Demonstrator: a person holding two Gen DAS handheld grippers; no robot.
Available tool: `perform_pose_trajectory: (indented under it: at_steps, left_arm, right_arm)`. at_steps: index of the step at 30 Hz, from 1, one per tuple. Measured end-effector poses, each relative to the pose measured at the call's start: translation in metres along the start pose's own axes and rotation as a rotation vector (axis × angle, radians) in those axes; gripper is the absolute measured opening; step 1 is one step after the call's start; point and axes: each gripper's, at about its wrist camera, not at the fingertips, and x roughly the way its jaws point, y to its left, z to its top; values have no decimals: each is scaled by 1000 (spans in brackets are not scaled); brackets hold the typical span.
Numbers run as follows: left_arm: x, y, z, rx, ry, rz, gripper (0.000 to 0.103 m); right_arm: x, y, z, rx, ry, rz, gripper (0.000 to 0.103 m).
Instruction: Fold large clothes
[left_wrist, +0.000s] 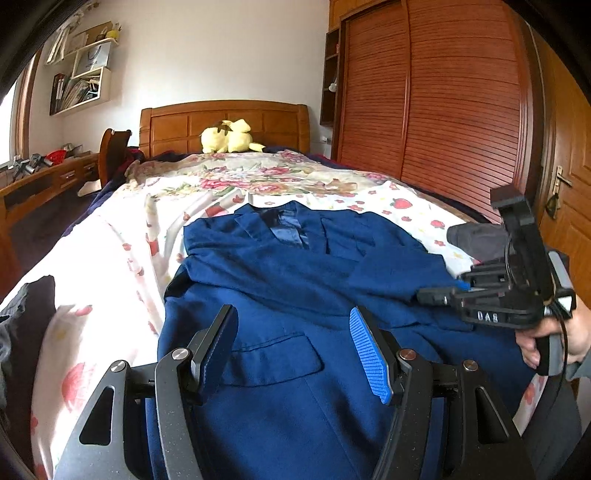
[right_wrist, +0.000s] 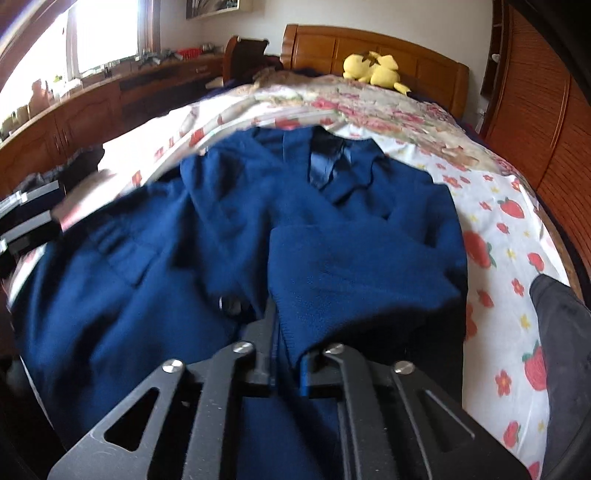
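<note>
Jacket (left_wrist: 295, 295), blue, lay face up on the flowered bedspread (left_wrist: 122, 236), collar at the far end, near a yellow plush toy (left_wrist: 229, 140). Right sleeve folded over the chest, its cuff edge between the right gripper's (right_wrist: 288, 365) nearly closed jaws, apparently gripped. Left gripper (left_wrist: 295, 350) hovered unclenched and empty above the near left pocket. Step judged: sleeve fold-in. Next: let the cuff go, then take the left side.

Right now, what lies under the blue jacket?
The blue jacket lies on a strawberry-print sheet that shows around its edges. The part of the sheet directly beneath it is covered and cannot be seen.
</note>
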Motion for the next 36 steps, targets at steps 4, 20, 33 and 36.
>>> perform_pose_trajectory:
  at_steps: [4, 20, 33, 36]
  left_arm:
    - [-3, 6, -5, 8, 4, -5, 65]
    - [-18, 9, -14, 46, 7, -8, 65]
    - [-18, -2, -19, 78, 4, 18, 65]
    - [-16, -6, -21, 84, 11, 17, 65]
  right_arm:
    - [-5, 3, -14, -8, 34, -30, 27]
    - [-7, -65, 1, 95, -32, -155, 36]
    - [30, -122, -11, 353, 30, 8, 29]
    - [31, -111, -2, 303, 37, 42, 4]
